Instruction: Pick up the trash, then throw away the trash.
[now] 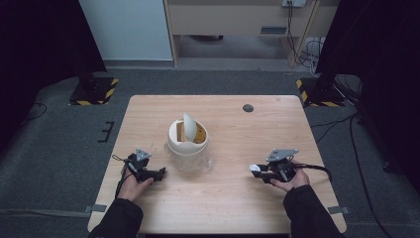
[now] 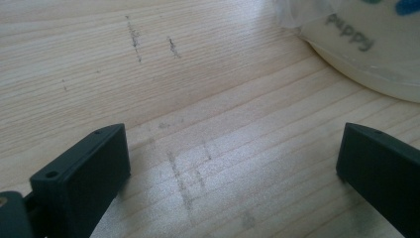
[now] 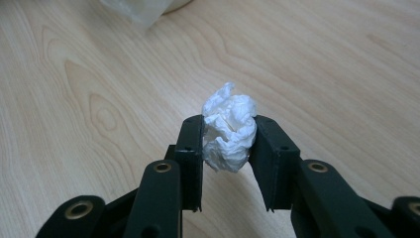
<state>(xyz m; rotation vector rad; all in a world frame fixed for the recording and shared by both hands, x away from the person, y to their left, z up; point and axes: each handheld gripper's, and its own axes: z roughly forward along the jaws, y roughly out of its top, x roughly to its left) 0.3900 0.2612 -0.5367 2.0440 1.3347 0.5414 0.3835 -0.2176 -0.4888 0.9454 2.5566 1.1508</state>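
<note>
A small cream bin (image 1: 188, 141) with a white swing lid tipped up stands at the middle of the wooden table (image 1: 233, 198). Its lower wall, with printed letters, fills the top right of the left gripper view (image 2: 376, 59). My left gripper (image 1: 159, 173) rests low on the table just left of the bin, jaws wide apart with nothing between them (image 2: 233, 163). My right gripper (image 1: 256, 170) sits at the right front of the table, shut on a crumpled white paper wad (image 3: 229, 130), which also shows as a white spot at its tip (image 1: 254, 169).
A round dark grommet (image 1: 248, 108) sits near the table's far edge. Clear plastic (image 1: 198, 163) hangs around the bin's base. Cables (image 1: 341, 124) and stand bases with striped tape (image 1: 94, 91) lie on the grey floor around the table.
</note>
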